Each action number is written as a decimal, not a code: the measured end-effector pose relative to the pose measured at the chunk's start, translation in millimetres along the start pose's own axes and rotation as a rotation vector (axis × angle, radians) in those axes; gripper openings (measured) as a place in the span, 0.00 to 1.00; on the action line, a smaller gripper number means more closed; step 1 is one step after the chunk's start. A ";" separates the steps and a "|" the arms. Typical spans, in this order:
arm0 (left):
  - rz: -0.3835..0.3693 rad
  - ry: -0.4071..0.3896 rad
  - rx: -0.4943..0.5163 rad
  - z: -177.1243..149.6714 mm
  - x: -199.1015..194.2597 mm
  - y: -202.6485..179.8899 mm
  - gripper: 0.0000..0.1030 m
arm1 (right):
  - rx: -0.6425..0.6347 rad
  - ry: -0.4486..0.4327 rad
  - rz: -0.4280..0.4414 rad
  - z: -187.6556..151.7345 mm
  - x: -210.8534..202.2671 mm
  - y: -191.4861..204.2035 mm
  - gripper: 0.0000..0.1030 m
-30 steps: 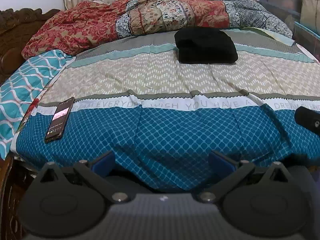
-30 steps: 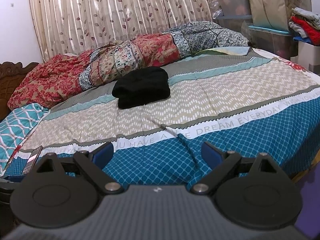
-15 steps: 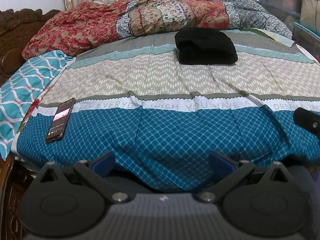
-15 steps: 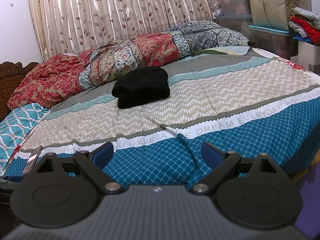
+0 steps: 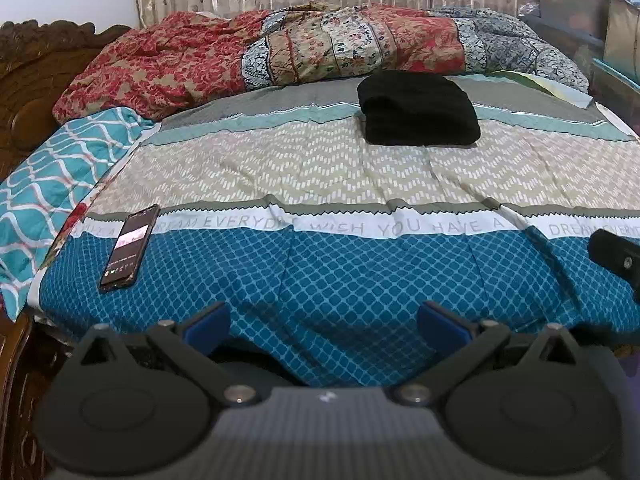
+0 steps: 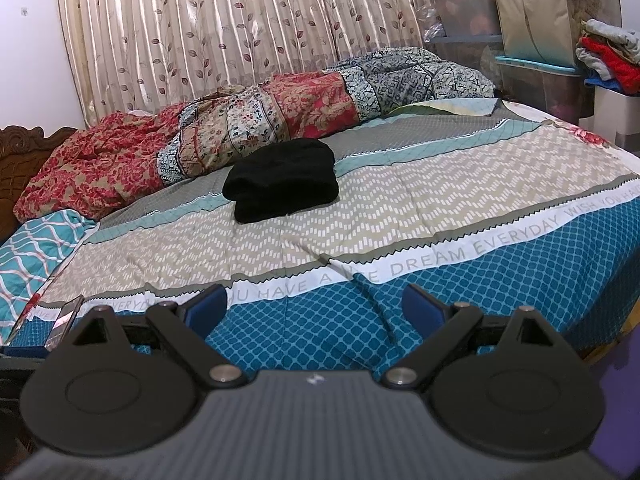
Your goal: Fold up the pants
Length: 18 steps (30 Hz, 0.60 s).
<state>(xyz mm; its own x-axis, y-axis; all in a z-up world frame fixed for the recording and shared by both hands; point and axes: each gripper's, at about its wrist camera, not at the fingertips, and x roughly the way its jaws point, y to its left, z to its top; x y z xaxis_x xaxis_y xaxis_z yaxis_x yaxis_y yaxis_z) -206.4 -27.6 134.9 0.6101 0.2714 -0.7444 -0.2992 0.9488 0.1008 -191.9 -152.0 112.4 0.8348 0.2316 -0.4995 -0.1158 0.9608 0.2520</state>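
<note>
The black pants lie folded in a compact bundle on the far half of the bed, also seen as the black pants in the right wrist view. My left gripper hangs open at the bed's near edge, far from the bundle, with nothing between its blue pads. Beside it my right gripper is open and empty too, over the blue checked band of the bedspread. A black part of the right gripper shows at the right edge of the left wrist view.
A phone lies on the bedspread at the near left. A rumpled red and patterned quilt runs along the far side. A teal pillow sits left by the carved wooden headboard. Storage boxes and stacked clothes stand right.
Both grippers stay open and almost still; the views shift only slightly. The folded pants have not moved.
</note>
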 end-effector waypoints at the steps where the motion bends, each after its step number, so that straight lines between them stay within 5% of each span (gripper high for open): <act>1: 0.002 0.003 -0.002 0.0 0.7 0.4 1.00 | 0.000 0.000 0.000 0.4 -0.2 -0.3 0.93; 18: 0.052 0.024 0.038 -2.3 4.0 -3.3 1.00 | 0.004 0.001 0.000 0.4 -0.2 -1.7 0.93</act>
<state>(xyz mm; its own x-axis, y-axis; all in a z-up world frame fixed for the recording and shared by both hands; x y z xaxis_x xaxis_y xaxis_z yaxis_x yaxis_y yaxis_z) -204.7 -30.0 130.1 0.5762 0.3169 -0.7534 -0.3016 0.9392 0.1643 -191.6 -153.7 112.4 0.8344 0.2320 -0.5000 -0.1138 0.9601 0.2555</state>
